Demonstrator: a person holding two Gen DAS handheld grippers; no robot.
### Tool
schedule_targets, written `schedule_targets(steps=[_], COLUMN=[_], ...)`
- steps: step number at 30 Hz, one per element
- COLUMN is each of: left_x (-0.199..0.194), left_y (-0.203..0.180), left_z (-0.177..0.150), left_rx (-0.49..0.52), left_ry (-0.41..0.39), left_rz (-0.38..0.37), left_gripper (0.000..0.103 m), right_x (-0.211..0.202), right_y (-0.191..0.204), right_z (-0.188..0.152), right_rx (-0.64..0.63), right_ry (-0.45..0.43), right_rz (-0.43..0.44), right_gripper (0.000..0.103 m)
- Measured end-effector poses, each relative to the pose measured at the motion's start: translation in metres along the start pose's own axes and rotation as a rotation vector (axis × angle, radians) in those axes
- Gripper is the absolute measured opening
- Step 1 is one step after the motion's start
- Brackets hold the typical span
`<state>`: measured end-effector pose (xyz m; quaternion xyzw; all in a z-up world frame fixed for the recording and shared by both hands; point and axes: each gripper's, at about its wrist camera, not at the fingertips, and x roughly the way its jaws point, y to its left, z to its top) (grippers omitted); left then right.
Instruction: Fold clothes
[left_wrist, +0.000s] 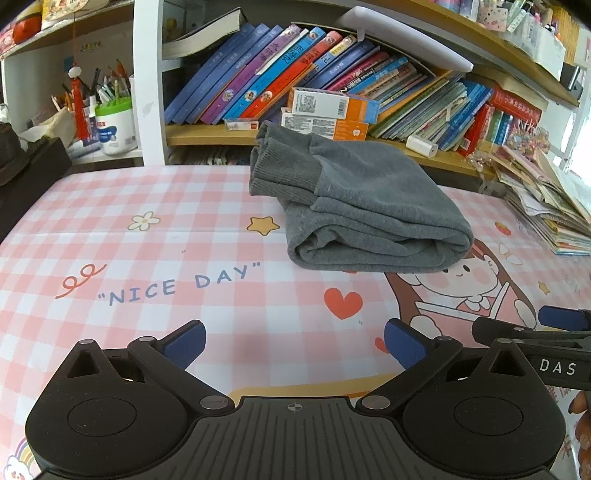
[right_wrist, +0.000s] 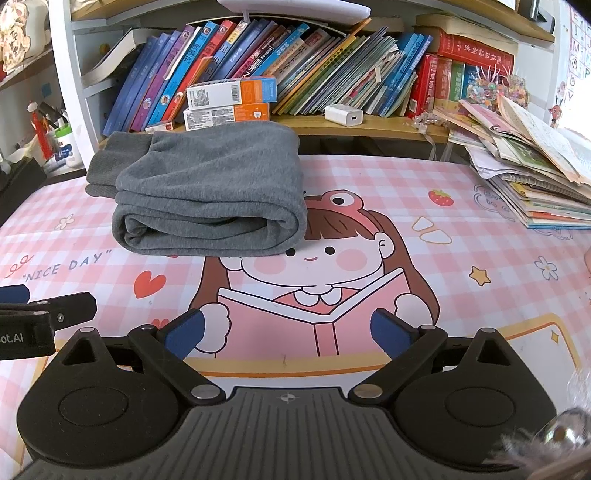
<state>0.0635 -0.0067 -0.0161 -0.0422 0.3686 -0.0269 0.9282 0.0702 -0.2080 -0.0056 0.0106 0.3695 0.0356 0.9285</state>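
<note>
A grey sweat garment (left_wrist: 364, 199) lies folded into a thick bundle on the pink checked table mat (left_wrist: 147, 258), its ribbed cuffs toward the back left. It also shows in the right wrist view (right_wrist: 210, 195). My left gripper (left_wrist: 293, 345) is open and empty, well short of the bundle and to its front left. My right gripper (right_wrist: 288, 334) is open and empty, in front of the bundle and slightly to its right. The right gripper's finger shows at the right edge of the left wrist view (left_wrist: 532, 332). The left gripper's finger shows at the left edge of the right wrist view (right_wrist: 55, 314).
A bookshelf (right_wrist: 332, 123) with leaning books and two small boxes (right_wrist: 229, 101) stands right behind the garment. A stack of magazines (right_wrist: 535, 177) lies at the back right. A pen holder (left_wrist: 114, 125) and a dark object (left_wrist: 22, 173) sit at the back left.
</note>
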Motion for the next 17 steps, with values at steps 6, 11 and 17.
schedule_targets(steps=[6,11,17], left_x=[-0.0002,-0.0003,0.0000], left_y=[-0.0005,0.0004,0.0025], left_z=[-0.0003,-0.0002,-0.0004], left_rx=[0.000,-0.007,-0.025], left_ry=[0.000,0.002,0.005], left_rz=[-0.006,-0.014,-0.031], left_gripper=[0.103,0.103,0.103], right_x=[0.0000,0.0002,0.0012], right_y=[-0.0003,-0.0008,-0.0006], right_z=[0.0001,-0.0001,-0.0004], right_rx=[-0.002,-0.002,-0.002], right_ry=[0.000,0.001,0.006], right_rz=[0.002,0.004,0.005], right_gripper=[0.097,0.097,0.097])
